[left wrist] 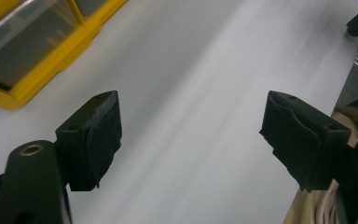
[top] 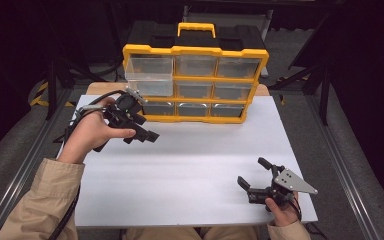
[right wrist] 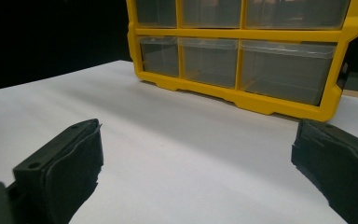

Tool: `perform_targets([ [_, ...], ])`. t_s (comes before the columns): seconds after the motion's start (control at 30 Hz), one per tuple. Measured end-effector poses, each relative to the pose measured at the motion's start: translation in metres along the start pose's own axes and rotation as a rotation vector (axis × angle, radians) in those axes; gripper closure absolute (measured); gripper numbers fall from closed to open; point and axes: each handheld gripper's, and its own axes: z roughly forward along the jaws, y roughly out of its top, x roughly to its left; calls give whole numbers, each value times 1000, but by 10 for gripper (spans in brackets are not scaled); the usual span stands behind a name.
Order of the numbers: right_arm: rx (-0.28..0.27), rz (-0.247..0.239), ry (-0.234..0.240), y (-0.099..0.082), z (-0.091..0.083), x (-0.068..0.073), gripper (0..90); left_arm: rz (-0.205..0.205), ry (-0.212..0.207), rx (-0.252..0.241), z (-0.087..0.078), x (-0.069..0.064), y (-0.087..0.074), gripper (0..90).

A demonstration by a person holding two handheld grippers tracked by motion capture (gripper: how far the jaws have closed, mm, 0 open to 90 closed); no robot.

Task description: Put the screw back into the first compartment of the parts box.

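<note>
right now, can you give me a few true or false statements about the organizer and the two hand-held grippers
1. One drawer of the yellow organizer sticks out. True.
2. The left hand-held gripper holds a drawer. False: its jaws are open with nothing between them.
3. The right hand-held gripper is open, low over the white table. True.
4. The organizer lies flat on its back. False: it stands upright, handle on top.
5. Small parts litter the table between the hand-held grippers. False: it is bare there.
</note>
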Motion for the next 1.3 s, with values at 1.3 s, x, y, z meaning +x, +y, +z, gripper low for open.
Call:
perform_targets([
  [1.3, 4, -7, 4, -1, 1, 1, 24, -92, -20, -430, 61, 20, -149, 51],
])
